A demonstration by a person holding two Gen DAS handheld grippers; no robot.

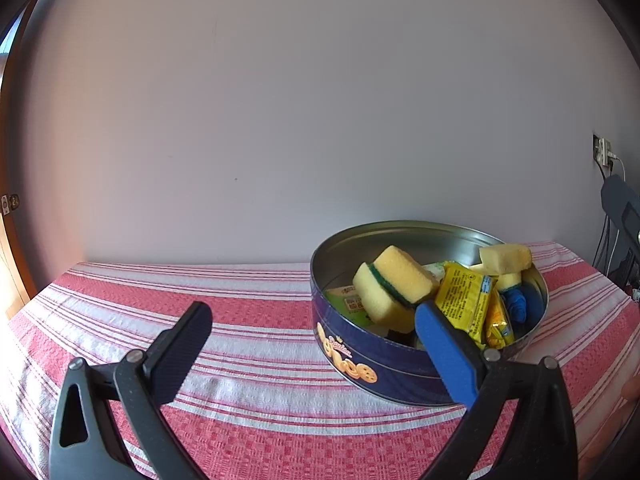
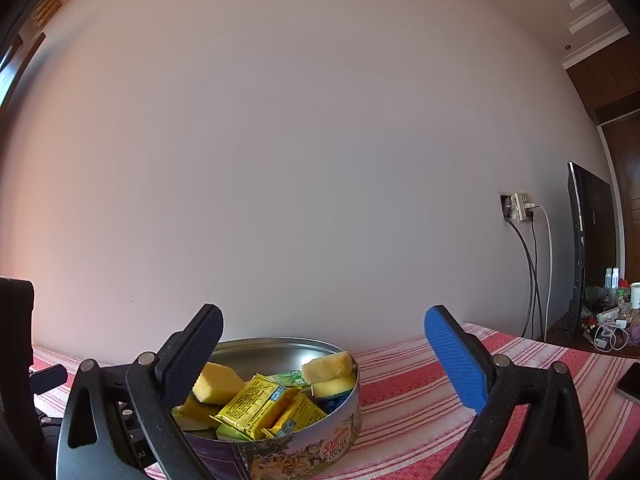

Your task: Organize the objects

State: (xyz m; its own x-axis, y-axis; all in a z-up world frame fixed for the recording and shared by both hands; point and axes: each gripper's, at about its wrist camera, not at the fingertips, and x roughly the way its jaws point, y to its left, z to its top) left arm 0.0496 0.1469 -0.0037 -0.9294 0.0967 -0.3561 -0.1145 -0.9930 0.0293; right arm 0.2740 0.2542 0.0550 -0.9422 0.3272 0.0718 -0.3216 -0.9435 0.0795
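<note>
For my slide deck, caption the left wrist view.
Open left gripper facing a cookie tin filled with sponges and snack packets.

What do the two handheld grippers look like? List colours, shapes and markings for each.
The left gripper and the right gripper look alike. Each has two angular black arms with triangular cut-outs and round silver pivot pins. Each carries two flat, rounded finger pads with a fine ribbed texture: a dark navy one on the camera's left and a bright blue one on its right. No cables, lettering or sleeves show.
</note>
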